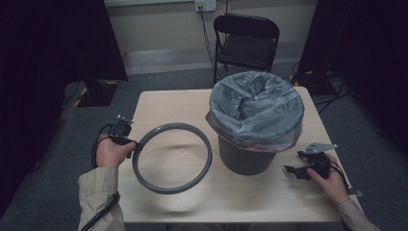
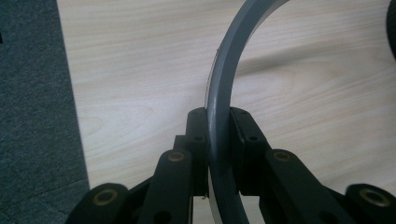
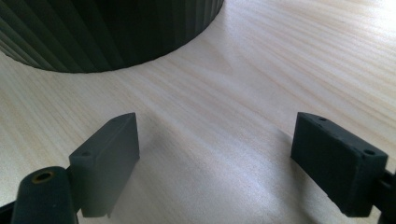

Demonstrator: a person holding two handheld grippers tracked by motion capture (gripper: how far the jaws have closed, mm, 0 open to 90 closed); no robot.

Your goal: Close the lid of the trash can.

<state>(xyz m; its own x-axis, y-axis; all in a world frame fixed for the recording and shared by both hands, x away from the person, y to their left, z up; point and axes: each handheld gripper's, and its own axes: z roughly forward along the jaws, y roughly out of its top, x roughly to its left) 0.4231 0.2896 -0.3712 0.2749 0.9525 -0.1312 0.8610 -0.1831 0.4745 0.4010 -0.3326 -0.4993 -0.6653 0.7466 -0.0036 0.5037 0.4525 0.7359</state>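
Grey ring (image 1: 172, 158) clamped in left tongs (image 1: 131, 143); right tongs (image 1: 292, 170) apart, empty.

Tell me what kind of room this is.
Probably a studio or lab set up for recording: a small wooden table on grey carpet, black curtains at both sides, and a folding chair by the wall.
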